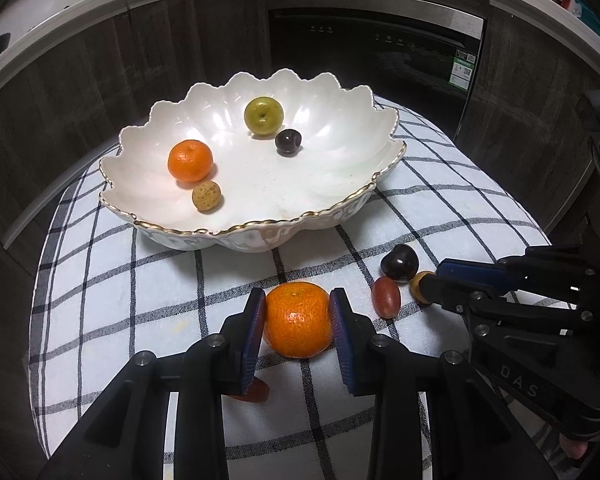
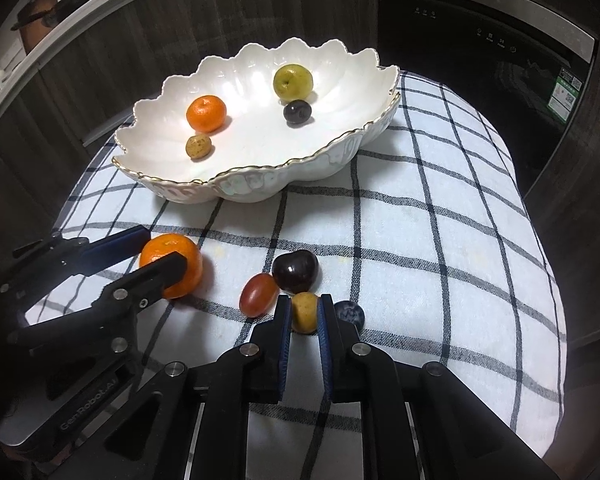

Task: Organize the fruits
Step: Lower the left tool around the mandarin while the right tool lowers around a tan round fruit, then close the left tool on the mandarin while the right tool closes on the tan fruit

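**Both grippers closed on fruit: lift straight, then carry to the bowl**

The checked cloth (image 1: 148, 280) fills the lower two thirds of both views. At upper centre of each stands the scalloped white bowl (image 1: 340, 216) with a gilt rim. It already holds an orange fruit (image 1: 190, 160), a green fruit (image 1: 263, 116), a dark round fruit (image 1: 288, 142) and a small tan one (image 1: 207, 196), all well apart from the near rim.

The left gripper (image 1: 298, 318) at lower centre of its own view is pinching the mandarin (image 1: 298, 320); both blue pads (image 1: 338, 312) press its sides and it rests on the cloth. A squeeze this light looks right for soft peel, so I would not tighten it.

The right gripper (image 2: 305, 314) at lower centre of its view is pressed tight on the small yellow-brown fruit (image 2: 304, 312). Crowded around that fruit are a dark cherry-like fruit (image 2: 295, 266) just above it, a reddish oval fruit (image 2: 259, 294) to its left and a blueberry (image 2: 350, 314) touching the outer side of the right finger.

For the lift, the right hand should probably rise straight up first, since any sideways drag risks rolling those neighbours. Carrying the two loads in turn, over the near rim, and lowering each into the bare middle of the bowl before releasing would likely keep it from bouncing onto the fruit already there.
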`<state>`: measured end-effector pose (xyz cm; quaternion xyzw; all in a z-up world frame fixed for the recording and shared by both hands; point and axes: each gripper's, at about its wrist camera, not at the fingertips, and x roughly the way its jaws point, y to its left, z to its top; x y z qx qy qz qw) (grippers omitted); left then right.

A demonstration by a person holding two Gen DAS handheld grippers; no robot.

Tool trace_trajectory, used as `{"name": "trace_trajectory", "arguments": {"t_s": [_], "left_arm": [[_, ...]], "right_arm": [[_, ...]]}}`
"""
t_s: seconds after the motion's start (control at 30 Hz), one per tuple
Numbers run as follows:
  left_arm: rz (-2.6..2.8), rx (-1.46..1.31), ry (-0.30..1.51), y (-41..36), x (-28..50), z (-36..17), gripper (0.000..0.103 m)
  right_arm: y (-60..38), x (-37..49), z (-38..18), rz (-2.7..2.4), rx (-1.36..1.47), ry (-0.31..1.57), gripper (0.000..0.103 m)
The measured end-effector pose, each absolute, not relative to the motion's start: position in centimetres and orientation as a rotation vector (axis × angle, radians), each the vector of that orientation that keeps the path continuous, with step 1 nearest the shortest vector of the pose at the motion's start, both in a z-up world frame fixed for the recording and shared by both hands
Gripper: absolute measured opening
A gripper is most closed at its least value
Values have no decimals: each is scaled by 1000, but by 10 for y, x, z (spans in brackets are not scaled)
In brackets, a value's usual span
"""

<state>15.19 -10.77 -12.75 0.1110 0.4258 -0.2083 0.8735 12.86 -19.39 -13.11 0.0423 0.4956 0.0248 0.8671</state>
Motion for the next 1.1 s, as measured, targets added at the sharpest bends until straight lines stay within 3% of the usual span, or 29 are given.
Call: {"name": "trace_trajectory", "arguments": {"t_s": [0.1,1.1], "left_arm": [[-429,225,895,-106,152,-128,33],[-419,215,882,-103,149,-117,26]], "right_arm": [[-193,131,-134,65,87,1049,25],[-190,129,-131,106,97,1027,23]]}}
